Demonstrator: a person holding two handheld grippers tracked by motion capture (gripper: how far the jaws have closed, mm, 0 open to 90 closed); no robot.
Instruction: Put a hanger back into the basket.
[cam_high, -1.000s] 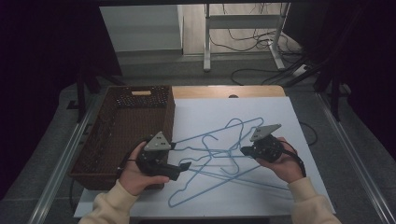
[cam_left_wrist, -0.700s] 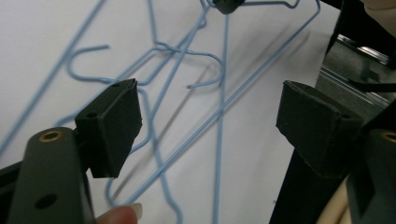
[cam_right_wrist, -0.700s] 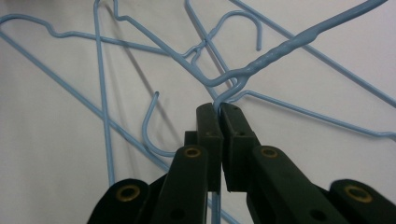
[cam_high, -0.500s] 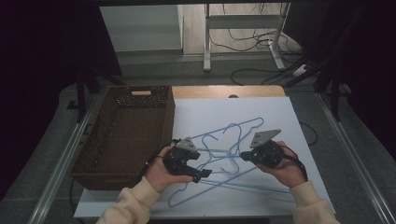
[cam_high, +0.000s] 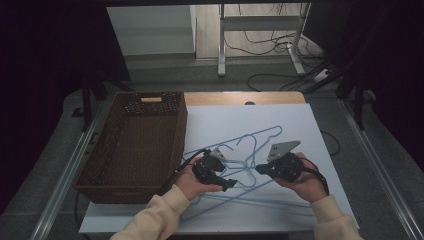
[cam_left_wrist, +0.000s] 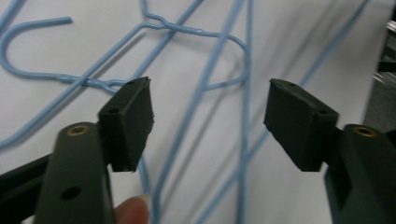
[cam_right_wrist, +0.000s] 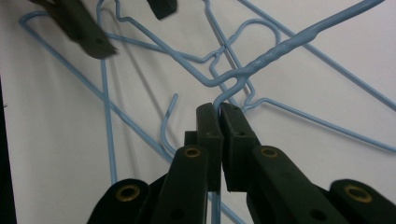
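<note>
Several light-blue wire hangers (cam_high: 248, 150) lie tangled on the white tabletop (cam_high: 305, 130). My right gripper (cam_high: 258, 169) is shut on the neck wire of one hanger (cam_right_wrist: 280, 46), just below its twisted part, with the pads (cam_right_wrist: 208, 126) pinching the wire. My left gripper (cam_high: 231, 184) hovers low over the tangle, left of the right gripper. Its jaws stand apart and have just been closing. Hanger wires (cam_left_wrist: 246, 116) run across the gap beneath the pads (cam_left_wrist: 133, 116), and neither pad touches them. The right gripper view shows the left gripper (cam_right_wrist: 126, 21) at the top.
A dark brown wicker basket (cam_high: 150, 99) stands along the table's left side, close to the left hand. Bare white surface lies behind and to the right of the hangers. Metal rails (cam_high: 70, 170) flank the table, and cables trail on the floor behind.
My left hand has moved right from beside the basket and sunk over the hangers, its jaws narrower than before. The right hand has held still, gripping the hanger.
</note>
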